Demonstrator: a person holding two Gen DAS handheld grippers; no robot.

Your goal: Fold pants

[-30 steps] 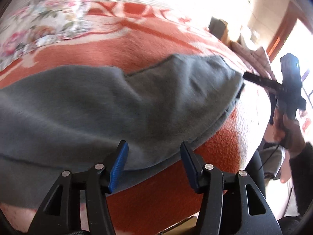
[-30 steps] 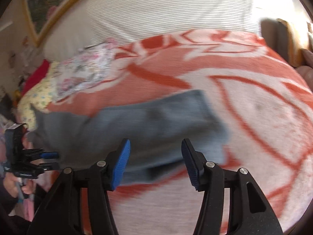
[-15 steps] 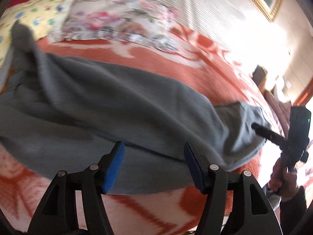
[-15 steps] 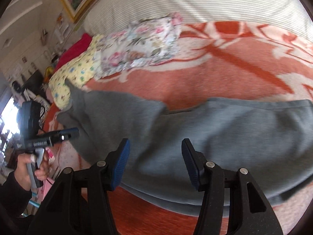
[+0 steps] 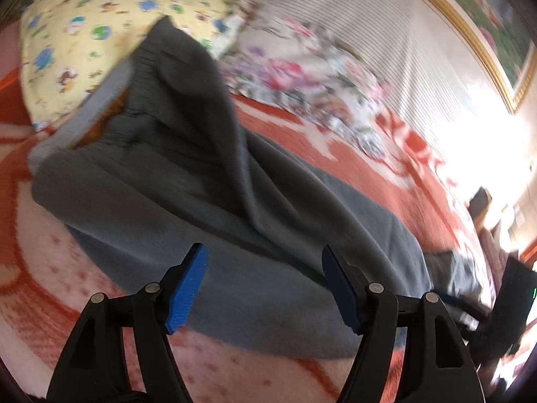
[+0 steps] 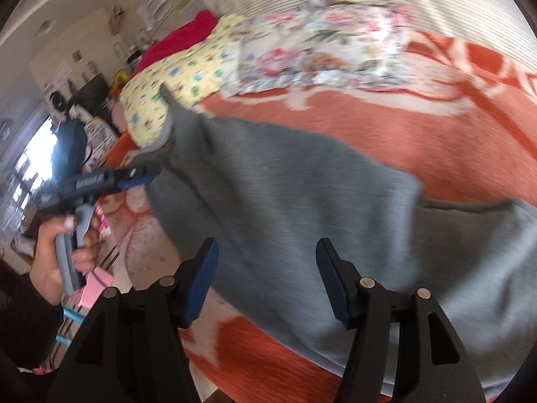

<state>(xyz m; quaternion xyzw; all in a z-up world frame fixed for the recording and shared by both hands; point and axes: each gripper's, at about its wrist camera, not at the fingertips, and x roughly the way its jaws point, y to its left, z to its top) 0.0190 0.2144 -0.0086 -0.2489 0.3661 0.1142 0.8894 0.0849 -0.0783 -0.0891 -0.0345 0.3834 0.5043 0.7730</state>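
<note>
Grey fleece pants (image 5: 255, 221) lie spread on the orange-and-white patterned blanket (image 5: 379, 154), just beyond both pairs of blue-padded fingers. Left gripper (image 5: 265, 285) and right gripper (image 6: 266, 278) have just been opening; both stand spread with nothing between them.

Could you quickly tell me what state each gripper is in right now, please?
Left gripper: open, jaws just widened, gripping nothing, above the grey fleece pants.
Right gripper: open, jaws just widened, gripping nothing, over the same pants.
</note>
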